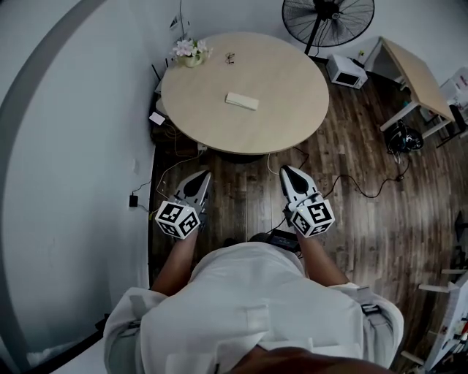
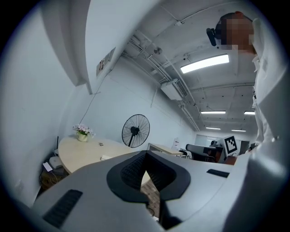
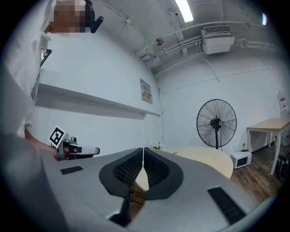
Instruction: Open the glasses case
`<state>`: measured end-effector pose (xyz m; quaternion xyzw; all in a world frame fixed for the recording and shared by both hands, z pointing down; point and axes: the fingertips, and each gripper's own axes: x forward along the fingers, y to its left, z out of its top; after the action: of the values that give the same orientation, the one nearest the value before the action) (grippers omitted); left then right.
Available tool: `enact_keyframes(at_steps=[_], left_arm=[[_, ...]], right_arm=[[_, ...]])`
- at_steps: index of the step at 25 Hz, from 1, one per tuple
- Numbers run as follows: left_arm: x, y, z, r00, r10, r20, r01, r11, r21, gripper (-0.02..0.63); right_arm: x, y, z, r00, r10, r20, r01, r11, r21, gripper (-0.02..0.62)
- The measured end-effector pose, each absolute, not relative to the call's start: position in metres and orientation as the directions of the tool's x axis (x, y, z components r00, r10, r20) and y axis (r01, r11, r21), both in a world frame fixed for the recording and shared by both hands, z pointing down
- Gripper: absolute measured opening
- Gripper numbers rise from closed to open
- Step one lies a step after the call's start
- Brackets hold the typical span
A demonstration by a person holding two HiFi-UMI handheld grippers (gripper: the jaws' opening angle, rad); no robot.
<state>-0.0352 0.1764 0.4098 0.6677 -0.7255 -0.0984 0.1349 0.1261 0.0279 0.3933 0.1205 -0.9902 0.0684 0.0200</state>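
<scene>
The glasses case [image 1: 241, 101], a flat cream box, lies shut near the middle of the round wooden table [image 1: 292, 109]. In the left gripper view the case [image 2: 106, 157] is a small pale shape far ahead on the table. Both grippers hang level over the wooden floor, short of the table's near edge and well apart from the case. My left gripper [image 1: 202, 177] [image 2: 146, 153] is shut with its tips touching and nothing between them. So is my right gripper [image 1: 287, 172] [image 3: 143, 149], also empty. The right gripper view shows the table [image 3: 204, 158] but not the case.
A pot of flowers [image 1: 191, 51] and a small dark object [image 1: 230, 57] sit at the table's far side. A standing fan [image 1: 327, 16], a white box on the floor [image 1: 346, 71] and a second desk [image 1: 417, 73] are beyond. Cables [image 1: 365, 191] trail over the floor. A wall runs along the left.
</scene>
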Motion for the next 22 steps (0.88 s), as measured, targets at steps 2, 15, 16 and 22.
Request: enact_keyframes(at_steps=[2,15,16,22], left_arm=[[-0.049,0.171,0.410,-0.078,-0.995,0.059,-0.941,0.093,0.325,0.012],[-0.129,0.068,0.437,-0.068,-0.992,0.107,-0.944,0.099,0.315,0.012],[-0.140,0.056,0.439,-0.070,-0.991,0.118,-0.944,0.104,0.314,0.012],[-0.206,-0.016,0.447,-0.103,-0.982,0.158,-0.941,0.148,0.303,0.012]], right_arm=[[0.115,0.022,0.393,-0.971,-0.232,0.058,-0.237,0.963,-0.131,0.026],[0.039,-0.086,0.433,-0.965,-0.252,0.072,-0.261,0.949,-0.174,0.026],[0.029,-0.098,0.437,-0.966,-0.248,0.075,-0.257,0.949,-0.181,0.026],[-0.032,-0.178,0.462,-0.972,-0.209,0.110,-0.224,0.963,-0.148,0.026]])
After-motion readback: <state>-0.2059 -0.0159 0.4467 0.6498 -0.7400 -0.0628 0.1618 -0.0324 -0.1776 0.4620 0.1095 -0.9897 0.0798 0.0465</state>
